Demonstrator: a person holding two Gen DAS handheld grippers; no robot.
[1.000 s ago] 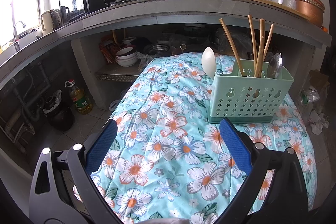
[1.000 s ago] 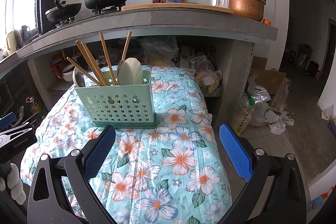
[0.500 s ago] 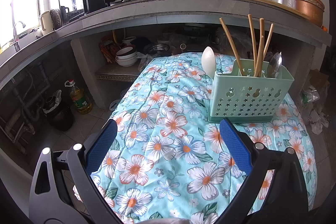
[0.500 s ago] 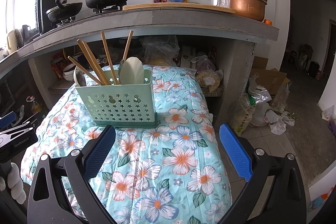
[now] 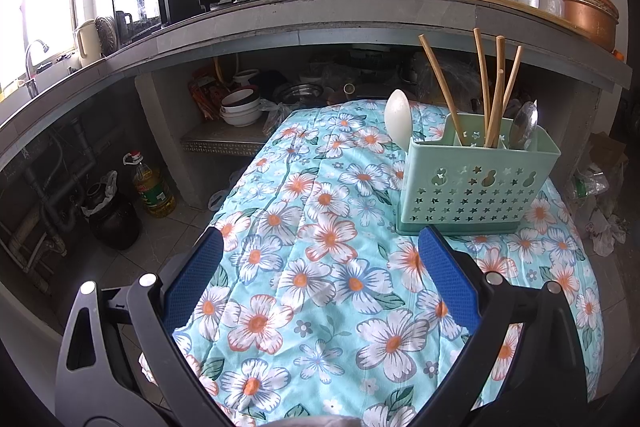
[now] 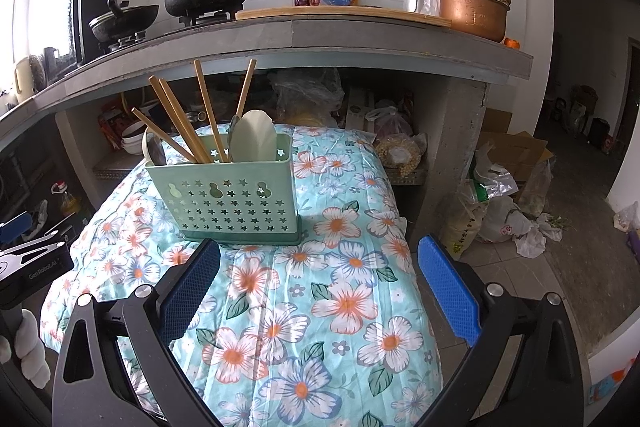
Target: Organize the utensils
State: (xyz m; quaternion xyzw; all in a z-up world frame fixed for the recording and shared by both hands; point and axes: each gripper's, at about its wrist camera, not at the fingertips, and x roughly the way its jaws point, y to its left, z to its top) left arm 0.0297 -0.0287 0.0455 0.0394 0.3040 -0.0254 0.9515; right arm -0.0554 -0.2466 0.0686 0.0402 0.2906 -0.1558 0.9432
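Hovering over the flowered surface (image 5: 320, 267), both tongs spread wide and holding nothing. Left tongs (image 5: 320, 279) sit over bare cloth at the near left; right tongs (image 6: 320, 283) sit just near of the green utensil caddy (image 6: 228, 195).

Left to right in the left wrist view: white spoon (image 5: 397, 115) standing at the caddy's left end, then the wooden chopsticks (image 5: 494, 95) fanned out in the middle, then a metal spoon (image 5: 524, 123) at the right end. All utensils I can see are already upright in the caddy (image 5: 476, 183); no loose ones visible on the cloth.

Judgement: sorting looks done or nearly so.

Risks from here:
- Caddy is tall, light-looking plastic on soft quilted cloth. A nudge from the right tongs' left pad, which is close to its base, could tip it.
- Chopsticks lean at loose angles; brushing them could lever one out.
- Cloth is wrinkled; dragging either tool across it could pull the caddy along.
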